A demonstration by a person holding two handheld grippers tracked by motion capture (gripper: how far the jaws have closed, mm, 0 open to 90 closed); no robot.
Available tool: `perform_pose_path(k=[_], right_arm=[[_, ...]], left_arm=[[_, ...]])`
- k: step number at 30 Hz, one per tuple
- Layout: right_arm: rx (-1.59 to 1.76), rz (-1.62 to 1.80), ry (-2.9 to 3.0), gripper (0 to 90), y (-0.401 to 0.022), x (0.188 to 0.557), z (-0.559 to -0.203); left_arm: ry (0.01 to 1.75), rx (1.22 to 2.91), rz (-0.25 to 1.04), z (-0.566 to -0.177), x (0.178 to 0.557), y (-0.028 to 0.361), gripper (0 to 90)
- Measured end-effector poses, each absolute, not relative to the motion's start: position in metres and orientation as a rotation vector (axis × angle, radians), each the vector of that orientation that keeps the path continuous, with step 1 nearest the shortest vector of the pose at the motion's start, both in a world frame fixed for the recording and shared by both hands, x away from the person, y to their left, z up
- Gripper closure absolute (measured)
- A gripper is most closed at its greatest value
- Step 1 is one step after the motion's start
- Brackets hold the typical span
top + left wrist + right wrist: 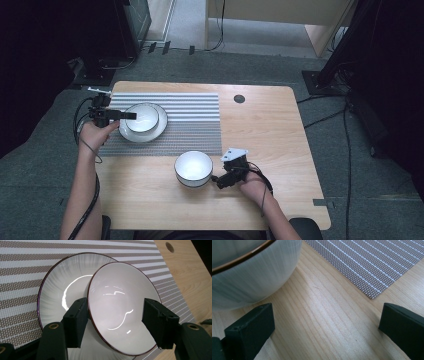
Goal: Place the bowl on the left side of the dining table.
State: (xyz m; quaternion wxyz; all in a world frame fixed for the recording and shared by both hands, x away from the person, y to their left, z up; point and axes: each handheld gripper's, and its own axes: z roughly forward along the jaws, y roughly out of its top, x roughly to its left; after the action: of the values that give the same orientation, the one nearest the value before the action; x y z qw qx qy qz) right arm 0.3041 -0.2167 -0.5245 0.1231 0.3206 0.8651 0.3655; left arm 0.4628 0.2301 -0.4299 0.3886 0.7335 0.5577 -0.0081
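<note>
While left tool (131, 115) hovers with jaws apart over small bowl (122, 307), bowl already sits on plate (57, 290). Second bowl (193, 168) waits just beside right tool (218, 183), jaws spread, empty; stacking left.

Left hand-held gripper (131, 115) jaws apart, right hand-held gripper (218, 181) jaws wide.

High view overlooks table (270, 130); claw views sit close above it.
</note>
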Motion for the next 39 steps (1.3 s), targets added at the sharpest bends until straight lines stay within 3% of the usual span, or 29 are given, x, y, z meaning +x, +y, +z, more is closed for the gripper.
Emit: perform_pose_path(k=[17,28,39], right_arm=[[0.927,1.070,2.529,0.0,-0.216,0.306,-0.525],[0.927,1.069,2.530,0.0,-0.216,0.306,-0.524],[0.925,1.069,2.530,0.0,-0.217,0.306,-0.524]], left_arm=[[1.330,1.874,-0.011,-0.411,0.448,0.209,37.0],[1.238,1.921,-0.106,-0.412,0.445,0.182,36.5],[1.194,1.975,-0.097,-0.409,0.440,0.162,36.3]])
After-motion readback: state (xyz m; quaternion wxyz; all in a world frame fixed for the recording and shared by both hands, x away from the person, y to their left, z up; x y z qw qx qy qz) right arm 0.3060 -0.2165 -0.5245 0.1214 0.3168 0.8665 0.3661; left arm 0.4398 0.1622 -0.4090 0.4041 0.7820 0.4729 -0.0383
